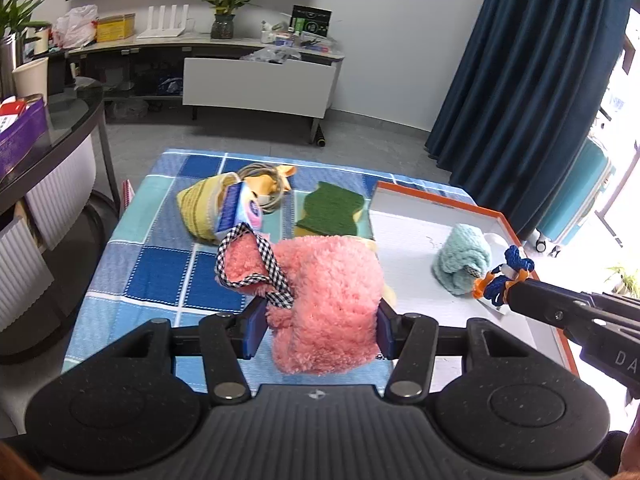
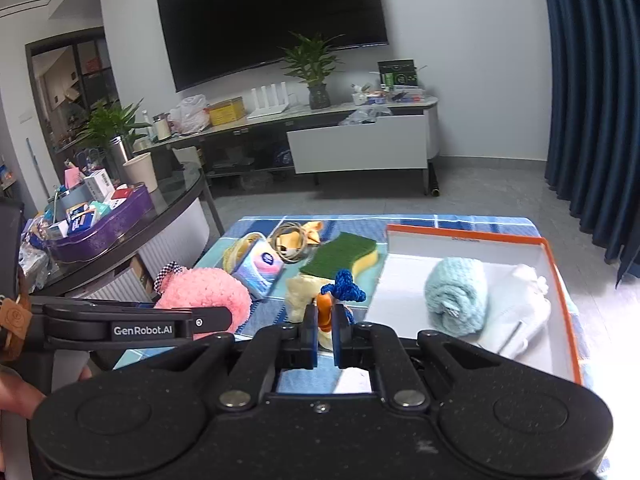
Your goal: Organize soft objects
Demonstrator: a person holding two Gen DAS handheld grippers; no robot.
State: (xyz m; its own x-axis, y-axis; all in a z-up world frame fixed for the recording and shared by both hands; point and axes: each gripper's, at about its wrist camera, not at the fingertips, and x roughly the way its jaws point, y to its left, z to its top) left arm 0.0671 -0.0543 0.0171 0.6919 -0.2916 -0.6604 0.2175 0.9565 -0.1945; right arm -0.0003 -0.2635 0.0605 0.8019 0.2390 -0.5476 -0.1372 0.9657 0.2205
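Pink fluffy cloth (image 1: 324, 300), trimmed with a black-and-white checked ribbon (image 1: 256, 264), is pinched between the blue pads of the left claw (image 1: 318, 330) and hangs over the near part of the blue checked worktop (image 1: 160, 272), just left of the orange-rimmed white tray (image 1: 440, 196); the right claw (image 2: 324, 330) is closed narrowly on a small blue-and-orange knitted toy (image 2: 340, 292), held at the tray's near left corner; inside the tray a rolled pale-blue towel (image 2: 456, 296) lies touching a folded white cloth (image 2: 516, 312) toward its right wall; on the worktop beyond the pink cloth, a cream soft piece (image 2: 302, 294) lies just beside the tray's left edge; farther back a green-topped yellow sponge (image 2: 346, 256) sits near the tray's far left corner; left of the sponge a tissue packet (image 2: 260, 266) leans against a yellow striped pouch (image 1: 200, 208), with a coiled cable (image 2: 290, 244) and an orange cloth (image 2: 314, 228) behind them toward the far edge.
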